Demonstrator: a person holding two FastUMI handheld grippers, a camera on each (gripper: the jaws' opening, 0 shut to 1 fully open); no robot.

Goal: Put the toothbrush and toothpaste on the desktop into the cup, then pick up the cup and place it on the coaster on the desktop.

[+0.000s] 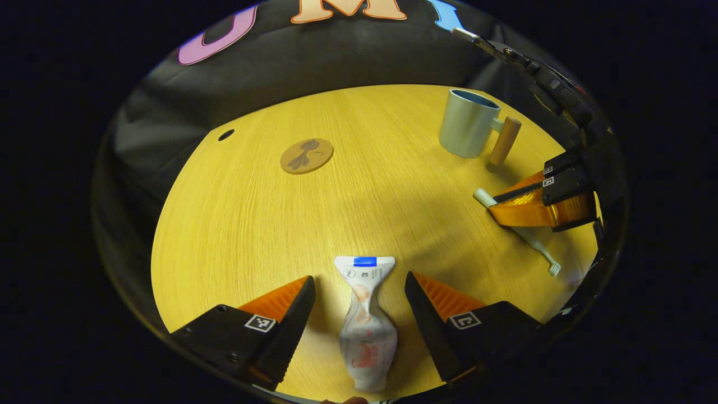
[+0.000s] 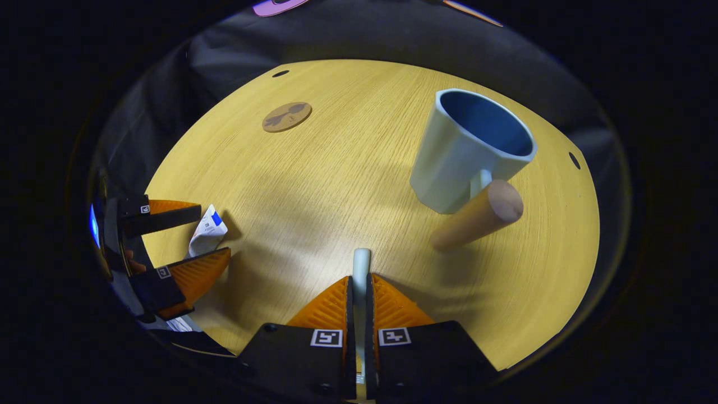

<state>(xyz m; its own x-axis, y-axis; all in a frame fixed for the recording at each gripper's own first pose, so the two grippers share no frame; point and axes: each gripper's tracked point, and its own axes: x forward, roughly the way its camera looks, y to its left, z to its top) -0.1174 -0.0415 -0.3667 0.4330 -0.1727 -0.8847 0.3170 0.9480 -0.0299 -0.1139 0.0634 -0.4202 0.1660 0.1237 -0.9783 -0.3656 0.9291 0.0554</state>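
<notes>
right gripper (image 2: pixel 359 292) clamped on toothbrush (image 2: pixel 361 264) near table's front edge | left gripper (image 1: pixel 359 306) spread wide around toothpaste (image 1: pixel 364 314), not touching | cup (image 2: pixel 468 151) far side | risk imo: thin brush pivots, clips rim

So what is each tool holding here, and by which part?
Right tool is shut on the toothbrush handle. Left tool is open around the toothpaste, not gripping.

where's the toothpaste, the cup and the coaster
toothpaste (image 1: pixel 366 331), left gripper view, middle of the tube
cup (image 2: pixel 457 163), right gripper view, outer wall
coaster (image 1: pixel 307 156), left gripper view, centre of the disc
</notes>
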